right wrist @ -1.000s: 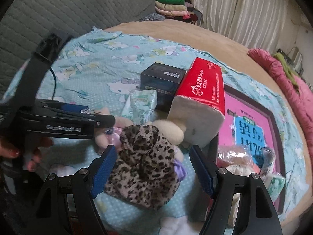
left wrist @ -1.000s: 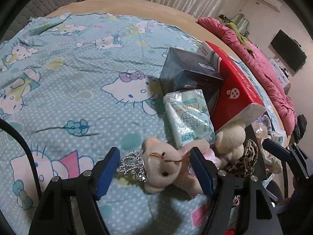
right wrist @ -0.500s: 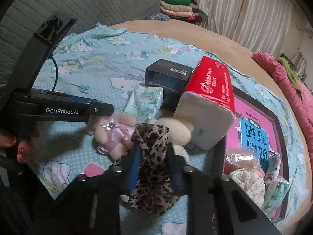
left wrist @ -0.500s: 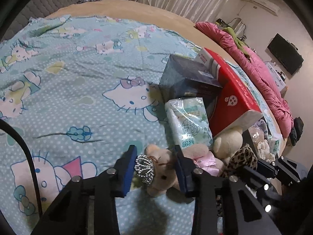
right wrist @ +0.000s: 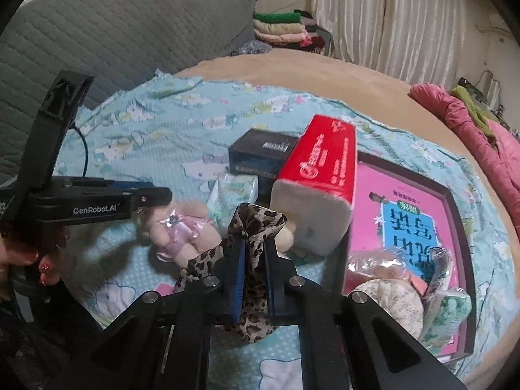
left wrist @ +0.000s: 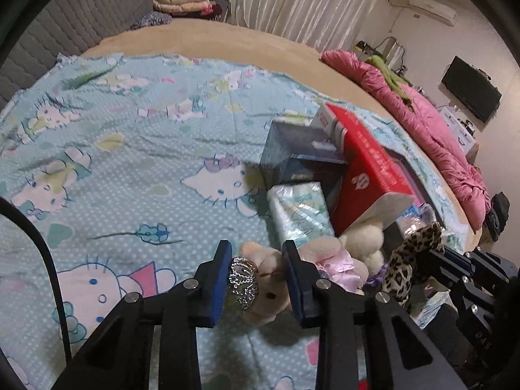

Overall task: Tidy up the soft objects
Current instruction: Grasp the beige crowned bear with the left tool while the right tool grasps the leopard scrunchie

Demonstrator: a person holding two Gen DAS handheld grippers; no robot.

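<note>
Teddy bear (left wrist: 265, 287) in pink dress is clamped at the head by left gripper (left wrist: 256, 276); blue pads press both sides, silver crown (left wrist: 242, 279) squeezed against the left pad. Bear's body trails right, near the bottom of the pile on the bed. Right gripper (right wrist: 253, 273) pinches leopard-print scrunchie (right wrist: 256, 227) w/ jaws nearly together, fabric bunched above and hanging below the pads. Cream plush (right wrist: 286, 235) sits just behind the scrunchie, touching the red tissue pack (right wrist: 325, 175). Green tissue packet (left wrist: 299, 211) lies beside the bear, black box (left wrist: 299, 149) farther back. Right of the pack: framed pink picture (right wrist: 406, 208) w/ wrapped soft items (right wrist: 390, 289) on its near corner. All on Hello Kitty blanket (left wrist: 130, 169). Person's hand (right wrist: 29, 260) grips left tool's handle.
</note>
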